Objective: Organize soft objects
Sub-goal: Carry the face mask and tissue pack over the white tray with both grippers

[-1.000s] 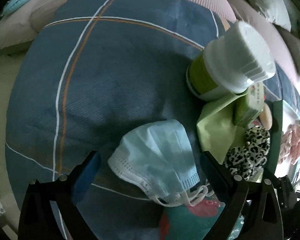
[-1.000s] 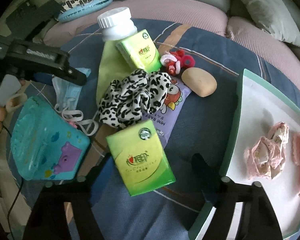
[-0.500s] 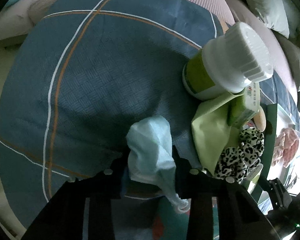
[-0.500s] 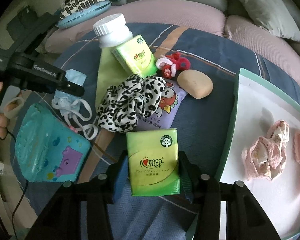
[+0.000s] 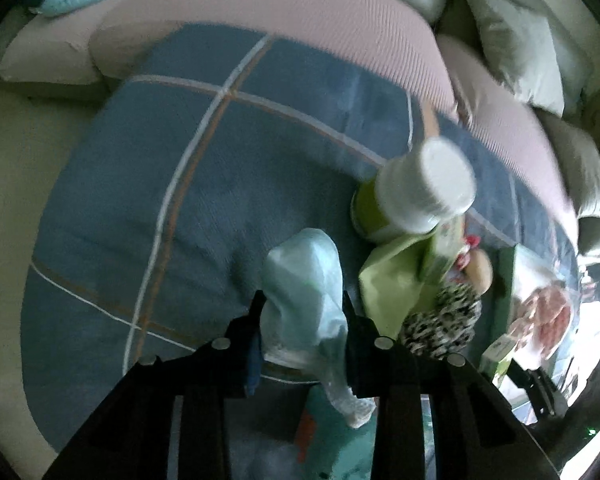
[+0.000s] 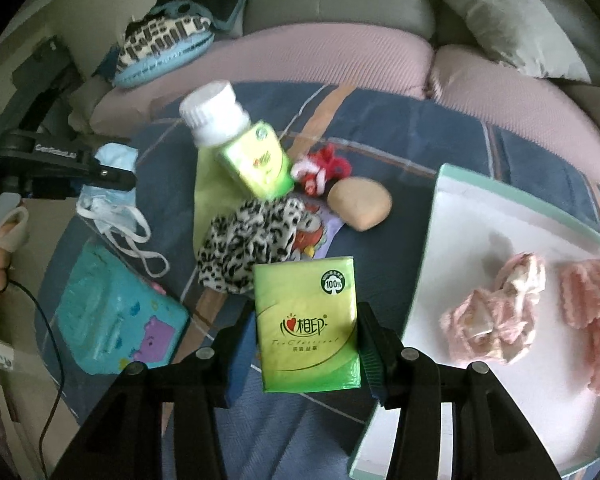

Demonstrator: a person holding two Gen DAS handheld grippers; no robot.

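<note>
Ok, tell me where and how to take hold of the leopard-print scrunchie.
Pinch the leopard-print scrunchie across its bunched left lobe, coming straight down from above. That end lies clear on the blue blanket. Its right end overlaps the purple packet, and the green tissue pack sits close behind, so a side approach would likely bump them.

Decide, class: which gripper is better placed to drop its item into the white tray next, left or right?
Right. The right gripper, shut on the green tissue pack, hangs just beside the white tray. The left gripper, holding the blue face mask, sits far across the pile.
</note>
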